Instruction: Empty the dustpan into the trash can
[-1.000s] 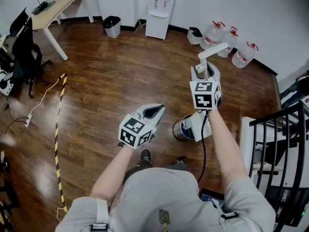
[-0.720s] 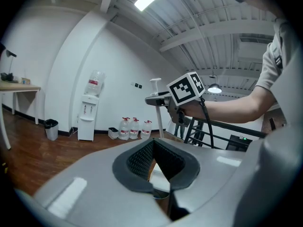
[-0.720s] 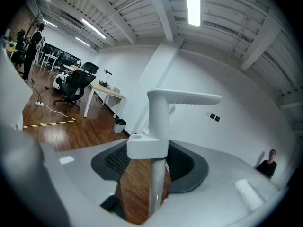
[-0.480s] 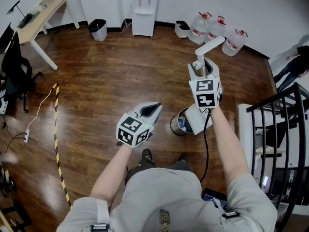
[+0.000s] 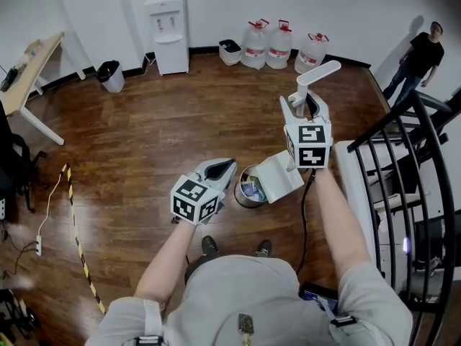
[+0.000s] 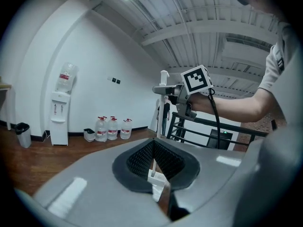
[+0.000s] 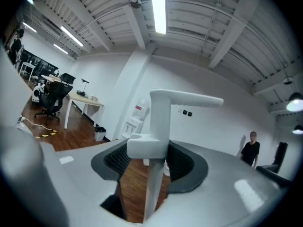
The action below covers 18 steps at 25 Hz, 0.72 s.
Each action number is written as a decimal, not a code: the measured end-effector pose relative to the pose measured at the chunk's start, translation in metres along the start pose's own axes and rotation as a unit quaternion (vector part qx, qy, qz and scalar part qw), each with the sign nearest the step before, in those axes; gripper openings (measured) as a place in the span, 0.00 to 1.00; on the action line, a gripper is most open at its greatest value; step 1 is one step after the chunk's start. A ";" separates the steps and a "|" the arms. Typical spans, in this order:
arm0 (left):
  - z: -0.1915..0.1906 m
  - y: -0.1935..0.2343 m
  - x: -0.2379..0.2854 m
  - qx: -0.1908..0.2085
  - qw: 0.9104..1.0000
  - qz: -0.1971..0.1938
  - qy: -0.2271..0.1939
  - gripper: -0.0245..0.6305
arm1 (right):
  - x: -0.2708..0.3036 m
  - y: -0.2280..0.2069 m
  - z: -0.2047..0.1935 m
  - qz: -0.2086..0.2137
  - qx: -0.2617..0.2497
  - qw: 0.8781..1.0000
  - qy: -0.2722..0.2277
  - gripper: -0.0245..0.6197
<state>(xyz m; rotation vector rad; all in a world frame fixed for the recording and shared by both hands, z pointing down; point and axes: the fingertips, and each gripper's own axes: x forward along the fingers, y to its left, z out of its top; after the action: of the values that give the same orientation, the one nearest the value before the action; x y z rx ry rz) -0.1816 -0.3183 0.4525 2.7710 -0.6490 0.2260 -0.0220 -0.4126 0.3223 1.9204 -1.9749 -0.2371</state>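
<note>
My right gripper (image 5: pixel 304 104) is shut on the upright white handle (image 5: pixel 318 77) of the dustpan. Its white pan (image 5: pixel 278 177) hangs tilted over the right rim of the round trash can (image 5: pixel 243 193), which stands on the wood floor with paper scraps inside. In the right gripper view the handle's pole (image 7: pixel 154 188) runs up between the dark pads of the right gripper (image 7: pixel 150 163). My left gripper (image 5: pixel 225 166) hovers just left of the can, tips together, holding nothing. Past the left gripper (image 6: pixel 154 148), the left gripper view shows the right gripper (image 6: pixel 182 94) and the pole (image 6: pixel 163 109).
A black stair railing (image 5: pixel 418 164) stands close on the right. A person (image 5: pixel 418 58) stands at the far right. Along the back wall are a water cooler (image 5: pixel 167 31), three water bottles (image 5: pixel 277 45) and a small black bin (image 5: pixel 110 76). Striped tape (image 5: pixel 75 244) lies on the floor at left.
The head view has swung to the right, so the room slides left. Both grippers moved along with it. The pan now hangs further over the can, and the person has come into view.
</note>
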 end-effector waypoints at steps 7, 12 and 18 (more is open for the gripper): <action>0.017 -0.060 0.070 0.022 0.998 -0.053 0.011 0.04 | -0.060 -0.113 -0.023 -0.070 0.065 0.995 -0.013 0.37; 0.028 -0.102 0.109 0.044 0.995 -0.087 0.022 0.04 | -0.107 -0.179 -0.028 -0.112 0.105 0.988 -0.035 0.38; 0.025 -0.146 0.142 0.055 0.992 -0.110 0.038 0.04 | -0.154 -0.234 -0.040 -0.142 0.127 0.981 -0.043 0.37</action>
<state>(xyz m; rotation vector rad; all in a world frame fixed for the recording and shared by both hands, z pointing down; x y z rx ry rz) 0.0129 -0.2590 0.4248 2.8932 -0.3164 0.3252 0.2097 -0.2681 0.2490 2.3958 -1.8531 -0.1494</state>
